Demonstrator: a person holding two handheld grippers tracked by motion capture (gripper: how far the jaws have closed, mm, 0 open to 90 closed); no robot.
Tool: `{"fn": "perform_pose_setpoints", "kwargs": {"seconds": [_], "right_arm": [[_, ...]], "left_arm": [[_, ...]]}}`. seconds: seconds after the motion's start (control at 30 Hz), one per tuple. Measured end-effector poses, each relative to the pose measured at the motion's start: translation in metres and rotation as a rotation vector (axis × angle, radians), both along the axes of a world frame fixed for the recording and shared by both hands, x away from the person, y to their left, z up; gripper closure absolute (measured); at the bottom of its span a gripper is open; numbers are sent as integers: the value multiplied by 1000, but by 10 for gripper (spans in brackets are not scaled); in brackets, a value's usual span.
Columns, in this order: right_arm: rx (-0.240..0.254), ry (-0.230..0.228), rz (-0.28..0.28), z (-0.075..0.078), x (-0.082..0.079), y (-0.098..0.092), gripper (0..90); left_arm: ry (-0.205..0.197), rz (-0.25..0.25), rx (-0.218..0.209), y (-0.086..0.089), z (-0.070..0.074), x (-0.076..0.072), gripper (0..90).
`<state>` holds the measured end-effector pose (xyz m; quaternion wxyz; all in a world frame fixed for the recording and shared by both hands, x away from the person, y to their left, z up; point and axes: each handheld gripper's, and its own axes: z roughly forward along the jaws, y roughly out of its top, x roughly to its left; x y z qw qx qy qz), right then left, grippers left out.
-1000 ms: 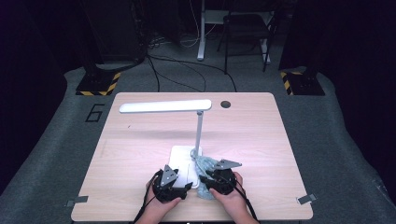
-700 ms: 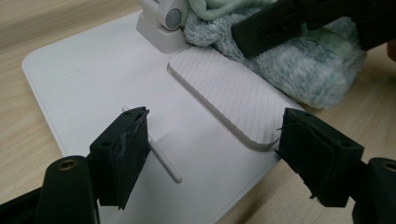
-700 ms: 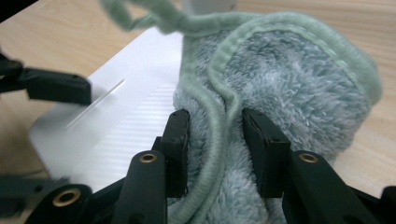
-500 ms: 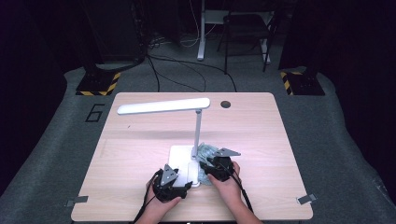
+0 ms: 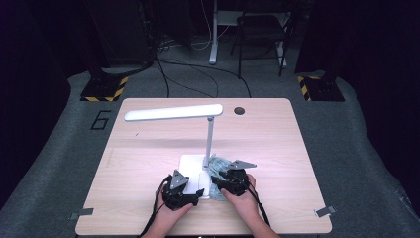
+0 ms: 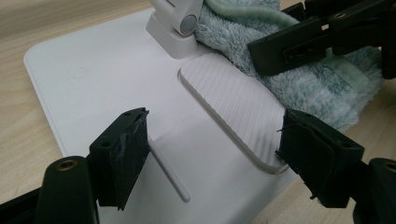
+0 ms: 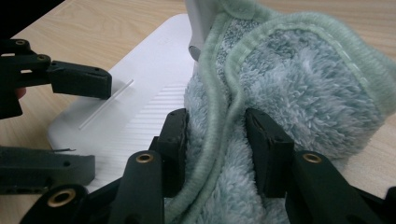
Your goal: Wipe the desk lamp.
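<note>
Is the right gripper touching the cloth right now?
Touching. In the right gripper view, the right gripper has a fold of the cloth between both jaws, pads against it.

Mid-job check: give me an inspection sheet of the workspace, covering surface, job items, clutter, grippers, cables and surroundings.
Surface: light wood table, lit by the lamp.
Job's things: white desk lamp on its flat base; pale green fluffy towel bunched beside the lamp's post, lying partly on the base.
Clutter: nothing seen.
Grippers: left gripper open over the near end of the base, nothing between its jaws; right gripper has a towel fold between its jaws, which have just been opening, pads against the pile.
Cables: black cables on the floor behind the table; one trails from each gripper.
Surroundings: dark room, grey floor, yellow-black striped blocks.
</note>
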<state>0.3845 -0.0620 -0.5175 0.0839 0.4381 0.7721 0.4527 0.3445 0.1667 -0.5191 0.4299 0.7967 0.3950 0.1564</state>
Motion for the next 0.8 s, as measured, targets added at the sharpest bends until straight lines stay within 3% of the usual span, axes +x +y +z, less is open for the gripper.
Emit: {"fn": "perform_pose_setpoints", "kwargs": {"seconds": [0.17, 0.47, 0.53, 0.7, 0.8], "right_arm": [[-11, -2, 3, 0, -3, 1, 605], [-39, -10, 53, 1, -22, 4, 622], [-28, 13, 60, 1, -29, 4, 625], [-34, 13, 104, 2, -44, 4, 631], [-5, 54, 144, 2, -54, 5, 638]], "left_arm": [[-21, 29, -3, -3, -2, -2, 234], [-25, 17, -6, -2, -3, -3, 234], [-29, 13, -6, -1, -3, -3, 234], [-32, 12, -5, 0, -4, -2, 233], [-32, 23, -20, -1, -5, -2, 237]]}}
